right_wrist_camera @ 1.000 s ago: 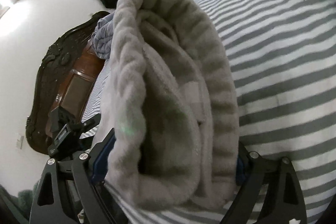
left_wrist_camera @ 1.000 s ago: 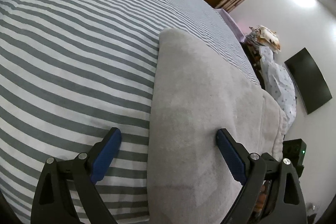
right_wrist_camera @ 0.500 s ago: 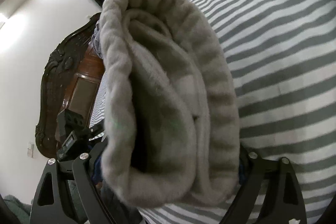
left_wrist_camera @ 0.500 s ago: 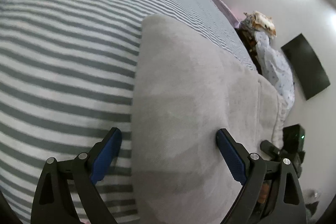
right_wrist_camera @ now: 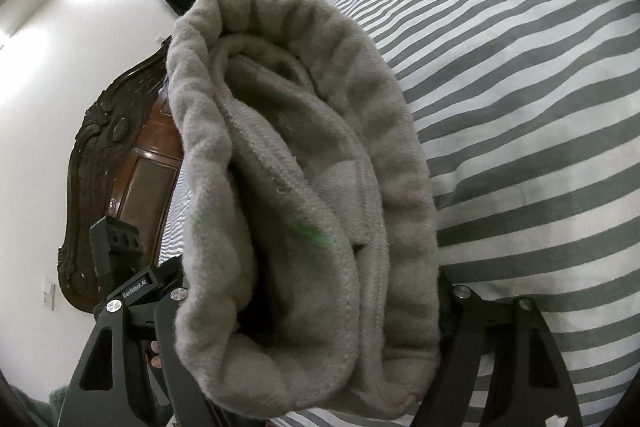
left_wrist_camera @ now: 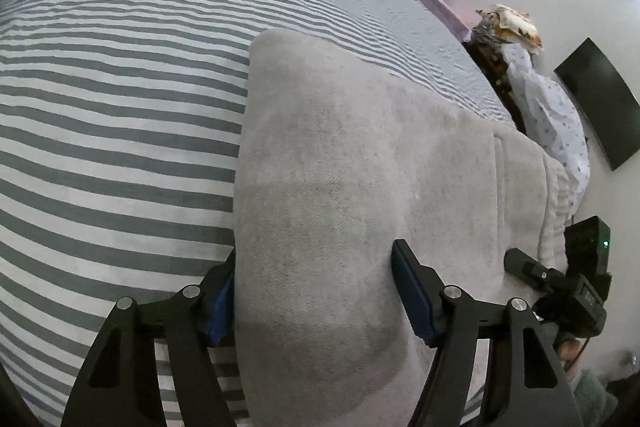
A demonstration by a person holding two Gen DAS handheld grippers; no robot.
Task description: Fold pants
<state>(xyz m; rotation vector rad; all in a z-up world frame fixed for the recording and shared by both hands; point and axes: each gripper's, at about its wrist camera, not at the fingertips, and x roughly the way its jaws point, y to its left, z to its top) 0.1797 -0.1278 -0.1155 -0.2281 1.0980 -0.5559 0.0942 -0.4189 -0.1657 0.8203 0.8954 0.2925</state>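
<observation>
**Left wrist view: fingers closing across the pants from both ends**

Left wrist view is showing the grey fleece pants (left_wrist_camera: pixel 360 187) lying folded on the striped bed (left_wrist_camera: pixel 120 107), their long axis running away from the camera toward the far right edge of the bed. The left gripper (left_wrist_camera: pixel 312 291) is straddling the near end: its fingers (left_wrist_camera: pixel 412 291) are closing, one blue pad sitting on top of the cloth, the other tucked at the pants' left border, not yet visibly pinching.

From the right wrist view the waistband end of the pants (right_wrist_camera: pixel 304 187) is bulging up between the fingers of the right gripper (right_wrist_camera: pixel 308 307), layers stacked and rolled open toward the lens. Those fingers are also closing, both pads hidden behind the fleece, so whether they are pressing yet is not something I can tell.

Judging from this, each hand is taking one end, and the coming fold is turning on that long axis between them.
</observation>
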